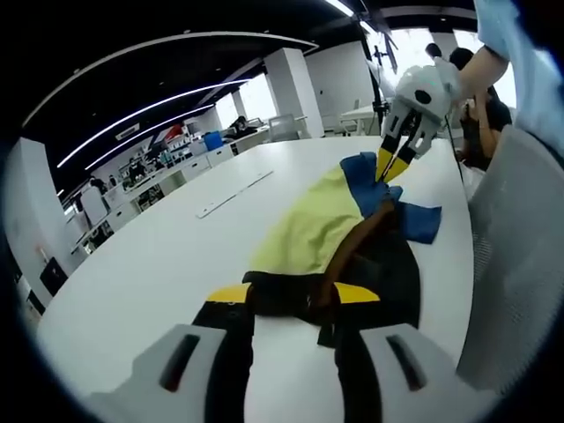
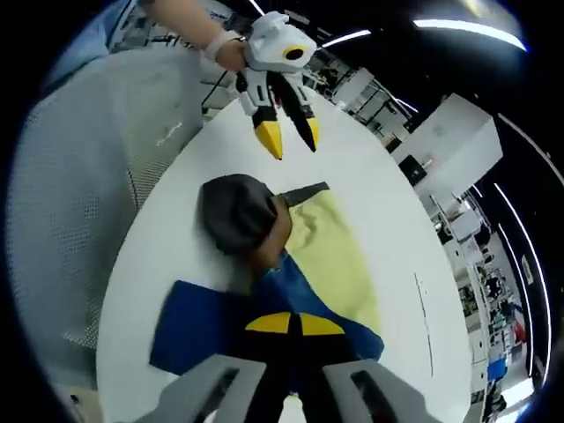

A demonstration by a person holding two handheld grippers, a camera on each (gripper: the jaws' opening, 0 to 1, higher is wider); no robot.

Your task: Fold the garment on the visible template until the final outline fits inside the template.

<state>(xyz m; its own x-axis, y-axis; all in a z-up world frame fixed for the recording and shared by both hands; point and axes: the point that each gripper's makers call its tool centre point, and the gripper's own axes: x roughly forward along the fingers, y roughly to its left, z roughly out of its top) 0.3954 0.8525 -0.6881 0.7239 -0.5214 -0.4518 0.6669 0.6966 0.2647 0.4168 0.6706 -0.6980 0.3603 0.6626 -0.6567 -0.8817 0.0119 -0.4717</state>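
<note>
Lying crumpled on the white table [image 1: 132, 264], near the edge lined by a grey mesh chair back [image 1: 515, 264], the garment [image 1: 326, 225] shows yellow, blue and black panels. In the left gripper view, the left gripper [image 1: 291, 293] has its yellow tips apart at the garment's black end, and the right gripper [image 1: 392, 165] pinches the blue part at the far end. In the right gripper view, the right gripper [image 2: 294, 323] is closed on blue cloth, while the left gripper [image 2: 289, 141] hangs open above the table, clear of the black end.
</note>
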